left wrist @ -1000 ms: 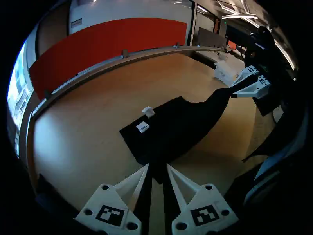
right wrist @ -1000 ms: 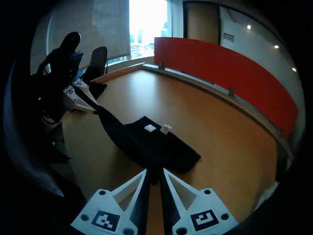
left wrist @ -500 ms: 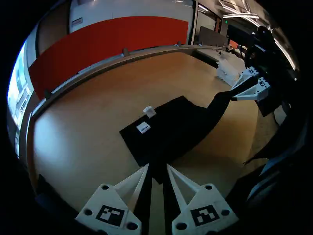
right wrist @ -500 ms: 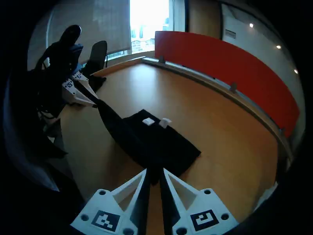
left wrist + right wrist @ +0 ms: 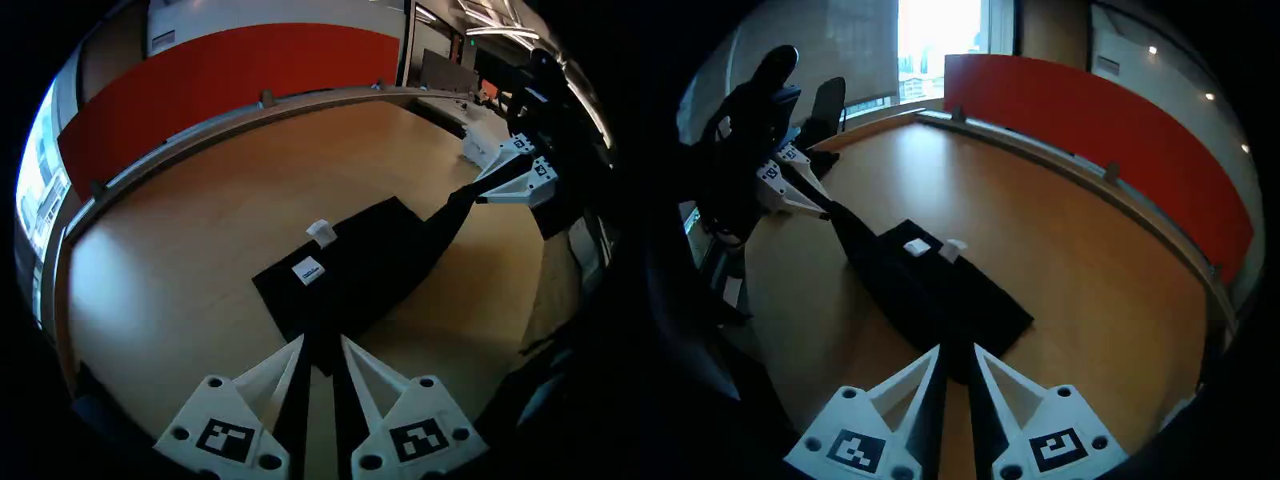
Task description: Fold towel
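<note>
A black towel (image 5: pixel 368 260) lies on the wooden table (image 5: pixel 200 240), with two white tags (image 5: pixel 309 270) on top. My left gripper (image 5: pixel 320 352) is shut on the near corner, the cloth pinched between its white fingers (image 5: pixel 272 376). The right gripper (image 5: pixel 516 172) holds another corner lifted off the table at the right. In the right gripper view the towel (image 5: pixel 936 292) runs from my right gripper (image 5: pixel 958 360), shut on its corner, to the left gripper (image 5: pixel 792 188) at the far left, which holds a raised corner. The edge between them hangs in a taut strip.
A red partition (image 5: pixel 224 80) lines the table's far edge. Dark office chairs (image 5: pixel 828 112) and a bright window (image 5: pixel 940 40) stand beyond the left end. White objects (image 5: pixel 480 144) sit on a desk behind the right gripper. Bare wood (image 5: pixel 1088 304) surrounds the towel.
Both grippers have kept their hold and shifted a little. The lifted edge between them looks pulled straighter, and the towel with its tags sits slightly farther across the table in both views.
</note>
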The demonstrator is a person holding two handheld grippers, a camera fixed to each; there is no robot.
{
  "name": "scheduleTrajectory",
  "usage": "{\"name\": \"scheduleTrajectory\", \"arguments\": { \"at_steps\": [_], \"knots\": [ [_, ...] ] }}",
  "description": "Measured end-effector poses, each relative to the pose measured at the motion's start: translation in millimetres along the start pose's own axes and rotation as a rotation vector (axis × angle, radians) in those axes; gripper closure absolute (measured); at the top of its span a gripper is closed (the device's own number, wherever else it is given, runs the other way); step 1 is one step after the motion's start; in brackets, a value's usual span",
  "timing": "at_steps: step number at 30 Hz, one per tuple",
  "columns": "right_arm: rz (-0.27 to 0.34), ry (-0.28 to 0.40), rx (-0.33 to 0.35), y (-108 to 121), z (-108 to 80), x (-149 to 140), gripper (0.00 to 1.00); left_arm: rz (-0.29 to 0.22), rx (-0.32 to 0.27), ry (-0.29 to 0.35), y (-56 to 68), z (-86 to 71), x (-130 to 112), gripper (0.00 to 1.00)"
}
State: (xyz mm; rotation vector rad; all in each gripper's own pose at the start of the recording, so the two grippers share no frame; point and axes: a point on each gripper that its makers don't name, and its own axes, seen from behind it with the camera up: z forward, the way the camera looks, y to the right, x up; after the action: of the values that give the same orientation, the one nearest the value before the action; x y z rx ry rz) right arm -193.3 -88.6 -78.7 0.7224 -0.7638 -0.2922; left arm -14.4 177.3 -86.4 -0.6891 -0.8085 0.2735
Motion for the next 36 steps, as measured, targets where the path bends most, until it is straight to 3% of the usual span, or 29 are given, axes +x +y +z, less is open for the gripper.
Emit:
{"name": "scheduleTrajectory", "arguments": {
  "at_steps": [8,20,29,36],
  "knots": [
    [0.006,-0.022,-0.011,17.1,20.5,-2.6,0.84,-0.007,0.018,-0.014,-12.1,24.3,3.6,0.84],
    [0.023,-0.035,-0.008,24.4,37.2,-5.0,0.84,-0.004,0.03,-0.031,-19.7,39.1,0.4,0.84],
    [0.035,-0.056,-0.014,30.1,54.5,-11.9,0.84,-0.006,0.05,-0.04,-29.2,63.8,-2.6,0.84],
    [0.058,-0.08,-0.018,31.7,68.2,-22.8,0.84,0.0,0.078,-0.056,-36.8,82.6,-8.9,0.77]
  ]
}}
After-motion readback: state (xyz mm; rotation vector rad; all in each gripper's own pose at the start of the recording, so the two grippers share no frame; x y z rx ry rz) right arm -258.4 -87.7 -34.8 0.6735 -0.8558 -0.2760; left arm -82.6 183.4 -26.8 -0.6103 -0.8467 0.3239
